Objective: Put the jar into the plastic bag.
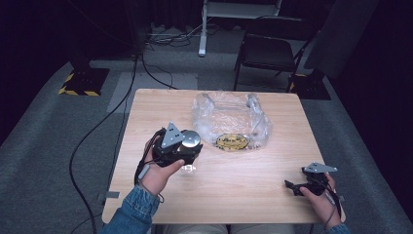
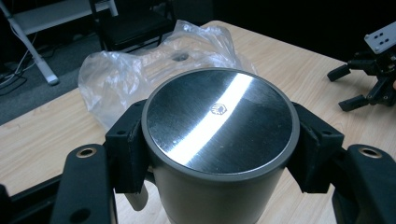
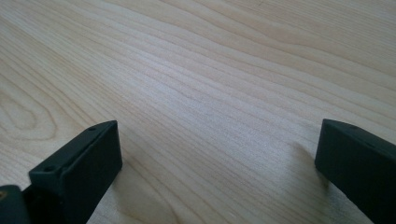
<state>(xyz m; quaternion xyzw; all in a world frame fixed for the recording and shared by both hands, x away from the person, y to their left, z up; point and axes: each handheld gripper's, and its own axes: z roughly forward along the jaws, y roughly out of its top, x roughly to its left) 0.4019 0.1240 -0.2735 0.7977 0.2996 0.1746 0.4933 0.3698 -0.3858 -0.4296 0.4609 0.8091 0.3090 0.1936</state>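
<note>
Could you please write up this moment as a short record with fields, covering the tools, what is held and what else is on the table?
left tool: shut on the metal cup, jaws pressing its two sides just below the rim
metal cup: grey, round, shiny flat top, upright
right tool: open, nothing between the jaws, low over bare wood at the table's near right
plastic bag: clear, crumpled, lying at the far middle of the table, with a yellow printed patch
table: light wood

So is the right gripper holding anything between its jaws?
No, the right gripper has its jaws wide apart with bare wooden table between them.
</note>
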